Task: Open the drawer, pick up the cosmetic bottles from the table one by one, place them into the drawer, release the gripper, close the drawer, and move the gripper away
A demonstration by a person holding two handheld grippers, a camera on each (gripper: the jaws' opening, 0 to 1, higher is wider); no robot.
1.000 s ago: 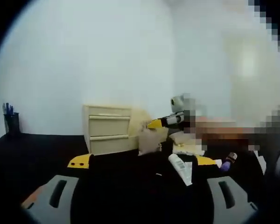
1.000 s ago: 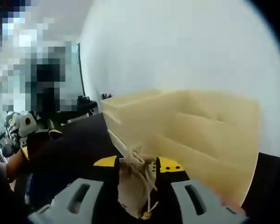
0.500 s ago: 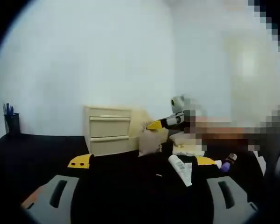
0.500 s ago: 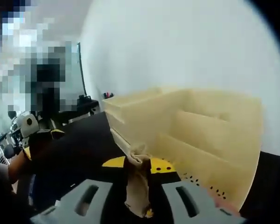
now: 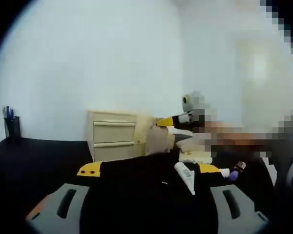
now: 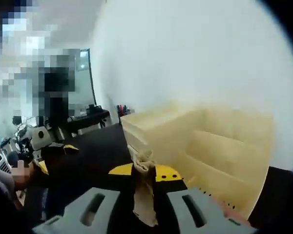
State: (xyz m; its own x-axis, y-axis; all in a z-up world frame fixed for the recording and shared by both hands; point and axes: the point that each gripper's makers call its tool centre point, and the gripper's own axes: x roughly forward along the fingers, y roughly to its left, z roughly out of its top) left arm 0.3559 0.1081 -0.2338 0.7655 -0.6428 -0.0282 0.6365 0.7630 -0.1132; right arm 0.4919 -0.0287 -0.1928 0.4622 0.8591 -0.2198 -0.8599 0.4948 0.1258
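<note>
A cream drawer cabinet stands on the black table. Its drawer fronts look flush in the left gripper view. My right gripper is shut on a beige drawstring pouch, held up just beside the cabinet. Low over the table, my left gripper is open with nothing between its jaws. A white tube bottle and a small purple bottle lie on the table ahead of it. The left gripper's yellow tip shows at the left of the right gripper view.
A dark pen holder stands at the table's far left by the white wall. A pale cloth-like heap lies behind the bottles. A person's hand shows at the lower left. Desks and clutter lie far behind.
The right gripper's jaws have drawn closer on the pouch, and it has risen a little with it. The left gripper's view has shifted slightly.
</note>
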